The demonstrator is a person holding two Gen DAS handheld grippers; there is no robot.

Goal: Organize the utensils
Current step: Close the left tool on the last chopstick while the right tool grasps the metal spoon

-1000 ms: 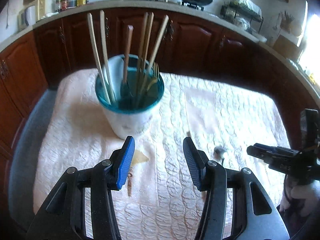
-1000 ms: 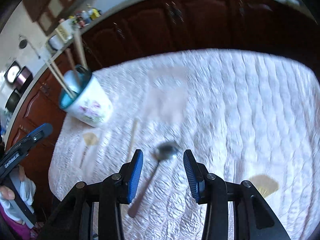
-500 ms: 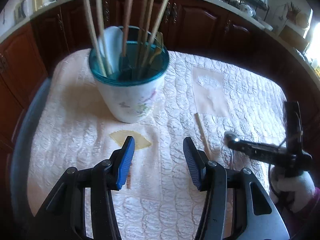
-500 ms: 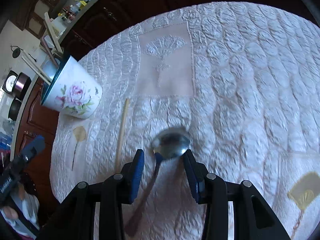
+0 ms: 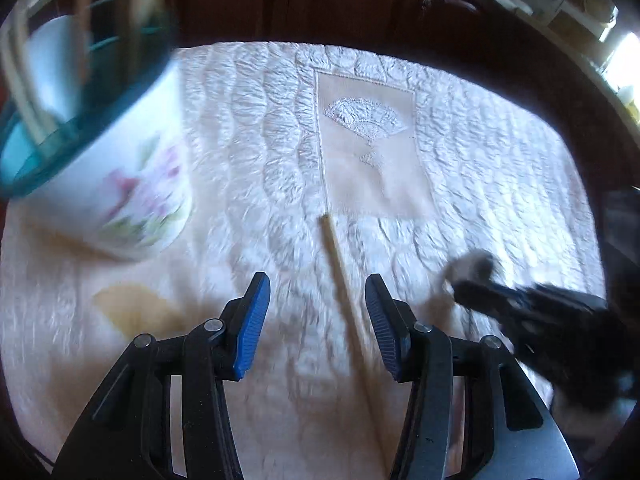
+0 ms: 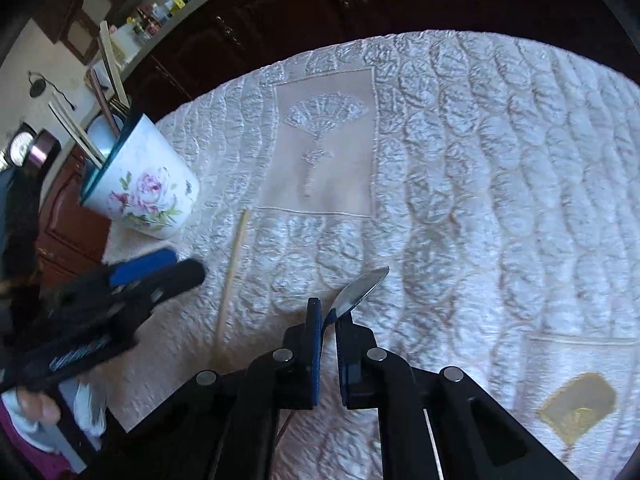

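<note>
In the right wrist view my right gripper (image 6: 329, 316) is shut on the neck of a metal spoon (image 6: 360, 288), whose bowl is tipped up off the white quilted cloth (image 6: 480, 160). A wooden chopstick (image 5: 340, 264) lies on the cloth between the fingers of my left gripper (image 5: 317, 278). Its jaws are closing, but the blue pads stand clear of the stick. A floral cup (image 5: 132, 184) with a teal rim holds several chopsticks and utensils at the far left. From the left wrist, my right gripper (image 5: 460, 284) and the blurred spoon bowl (image 5: 472, 264) show at the right.
Dark wooden cabinets (image 6: 320, 20) run behind the table under a cluttered counter. From the right wrist, the cup (image 6: 148, 184), the chopstick (image 6: 234, 272) and my left gripper (image 6: 180, 266) sit to the left. A hand (image 6: 40, 408) shows at the lower left.
My left gripper has dropped and swung right from the cup to straddle the chopstick. My right gripper has shut on the spoon, tipping its bowl up.
</note>
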